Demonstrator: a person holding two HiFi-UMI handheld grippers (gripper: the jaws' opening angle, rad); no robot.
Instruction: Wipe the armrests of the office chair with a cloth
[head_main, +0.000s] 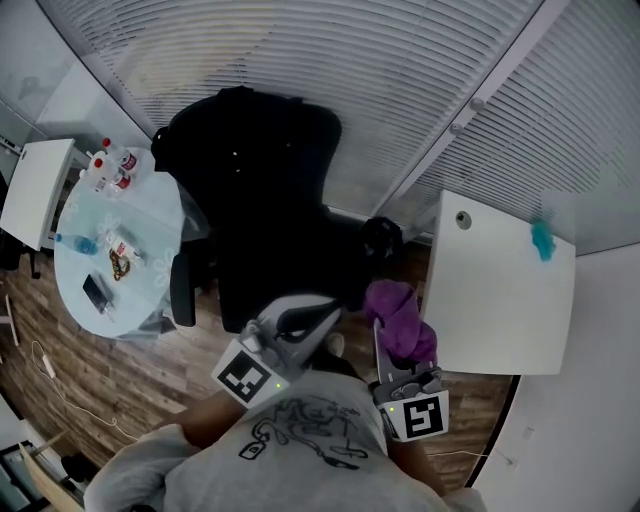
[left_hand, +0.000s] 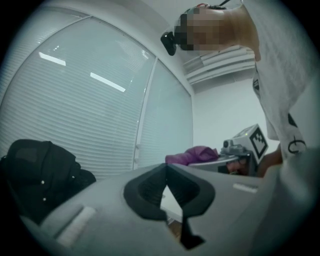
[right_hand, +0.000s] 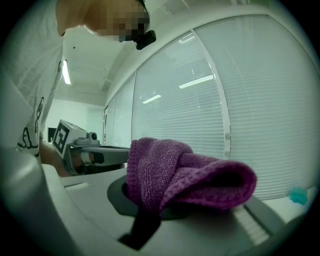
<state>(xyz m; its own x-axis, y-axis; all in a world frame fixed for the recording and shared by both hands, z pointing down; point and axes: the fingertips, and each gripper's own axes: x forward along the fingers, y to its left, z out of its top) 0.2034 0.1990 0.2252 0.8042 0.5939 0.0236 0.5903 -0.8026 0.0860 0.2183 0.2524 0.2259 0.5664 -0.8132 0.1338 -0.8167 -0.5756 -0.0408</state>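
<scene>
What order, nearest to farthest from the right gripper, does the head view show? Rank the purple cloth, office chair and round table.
1. Purple cloth: clamped in the right gripper's jaws.
2. Office chair: ahead, to the left.
3. Round table: far left, farther still.

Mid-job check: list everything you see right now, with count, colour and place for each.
office chair: one, black, centre, in front of the blinds
blinds: white, across the far wall
round table: one, pale, left of the chair
bottles: a few, red-capped, far edge of the round table
phone: one, dark, near side of the round table
side table: one, white, far left
desk: one, white, right of the chair
small object: one, teal, far part of the desk; kind unclear
cloth: one, purple, bunched in the right gripper
left gripper: grey, jaws together, empty
right gripper: grey, jaws clamped on the cloth
</scene>
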